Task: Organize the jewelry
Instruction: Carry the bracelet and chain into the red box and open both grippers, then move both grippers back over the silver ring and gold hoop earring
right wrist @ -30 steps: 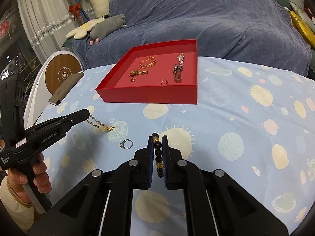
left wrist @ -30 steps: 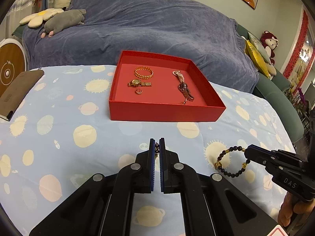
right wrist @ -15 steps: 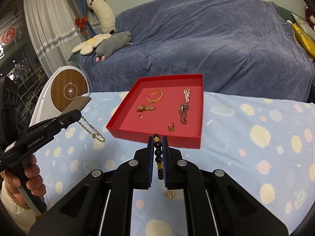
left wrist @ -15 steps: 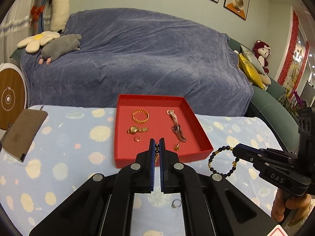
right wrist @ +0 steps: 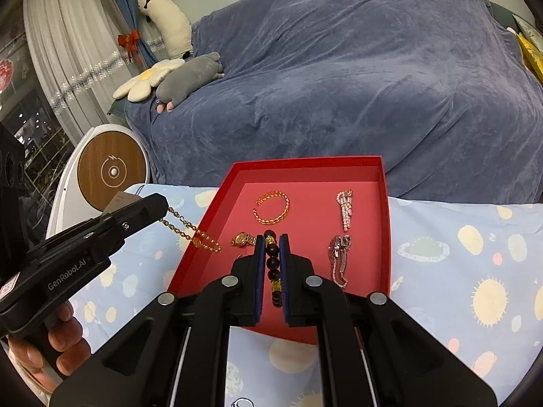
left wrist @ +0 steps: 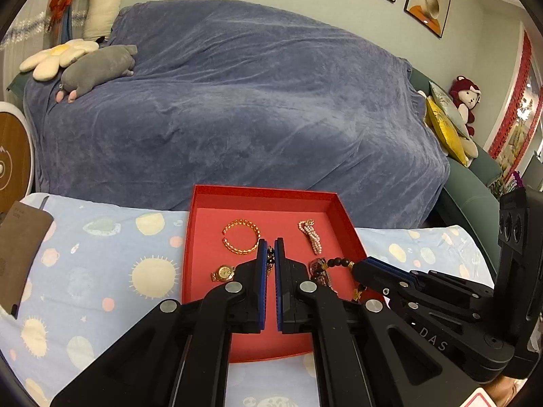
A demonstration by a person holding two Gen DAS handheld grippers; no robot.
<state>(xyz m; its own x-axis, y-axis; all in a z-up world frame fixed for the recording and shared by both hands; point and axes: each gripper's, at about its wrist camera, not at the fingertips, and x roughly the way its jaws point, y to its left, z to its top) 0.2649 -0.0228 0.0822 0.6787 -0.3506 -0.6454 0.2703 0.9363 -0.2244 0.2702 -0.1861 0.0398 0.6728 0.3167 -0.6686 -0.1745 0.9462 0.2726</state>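
Both tools over the red tray, each clamped on a piece

One red tray point(right wrist: 385, 224) sits mid-frame on the planet-print worktop point(right wrist: 475, 254), with four pieces inside: gold bangle point(right wrist: 272, 207), pearl strand point(right wrist: 345, 208), gold watch point(right wrist: 242, 239), silver watch point(right wrist: 339, 259). A second back both tools hung over bare cloth; now the tray's right under them. Right tool point(right wrist: 271, 264) pinches the dark bead bracelet point(right wrist: 273, 264), left tool point(right wrist: 164, 208) grips the gold chain point(right wrist: 193, 234), dangling at the tray's left rim.
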